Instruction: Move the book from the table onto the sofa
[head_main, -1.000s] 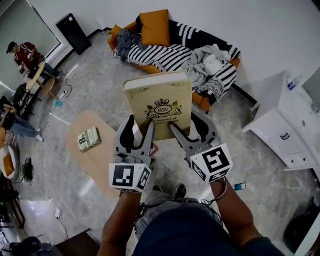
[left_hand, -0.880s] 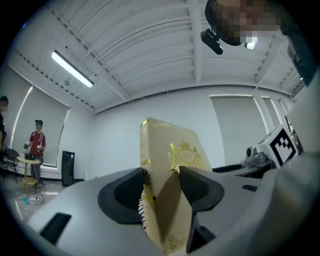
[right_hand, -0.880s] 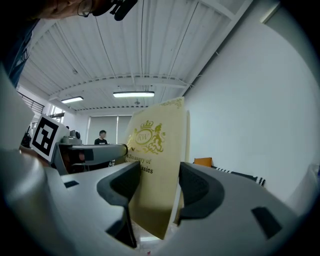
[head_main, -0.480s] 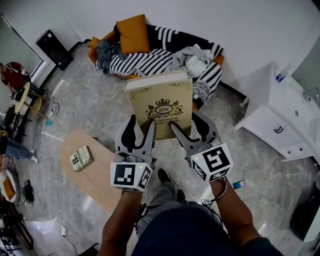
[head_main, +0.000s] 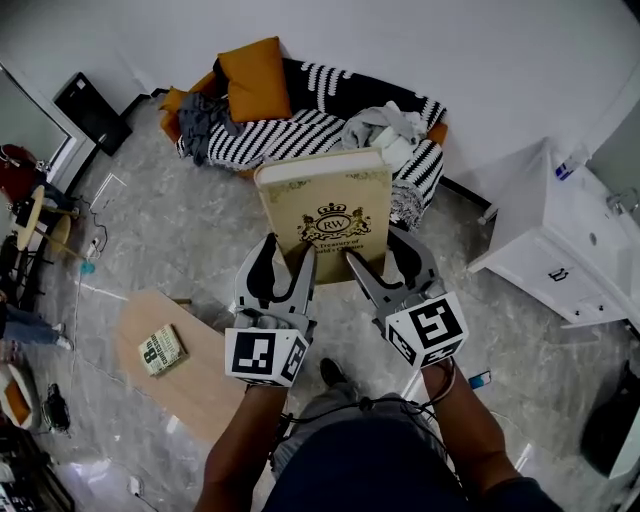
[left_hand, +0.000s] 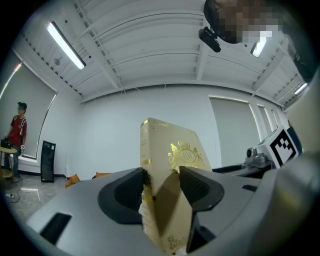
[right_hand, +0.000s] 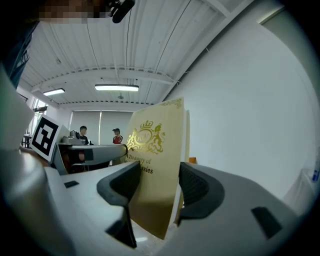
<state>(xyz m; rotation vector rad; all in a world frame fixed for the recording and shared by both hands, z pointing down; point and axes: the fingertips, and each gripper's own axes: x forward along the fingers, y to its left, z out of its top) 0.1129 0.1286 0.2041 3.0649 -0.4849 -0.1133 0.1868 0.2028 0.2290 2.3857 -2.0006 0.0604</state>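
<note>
A thick cream book (head_main: 330, 212) with a gold crest is held in the air between both grippers, above the floor in front of the sofa (head_main: 320, 120). My left gripper (head_main: 285, 268) is shut on the book's near left corner; its pads press the spine and cover of the book (left_hand: 170, 170). On the near right corner my right gripper (head_main: 378, 265) is also shut, with the book (right_hand: 155, 160) between its jaws. The sofa is orange, covered with striped blankets and clothes. The wooden table (head_main: 190, 350) lies at the lower left.
A second small book (head_main: 162, 349) lies on the wooden table. A white cabinet (head_main: 570, 260) stands at the right. An orange cushion (head_main: 255, 78) and heaped clothes (head_main: 385, 130) fill the sofa. People sit at the far left. A black speaker (head_main: 92, 112) stands by the wall.
Both grippers have carried the book forward toward the sofa. The table and its small book have slid back and lower in the head view; the sofa sits closer under the book.
</note>
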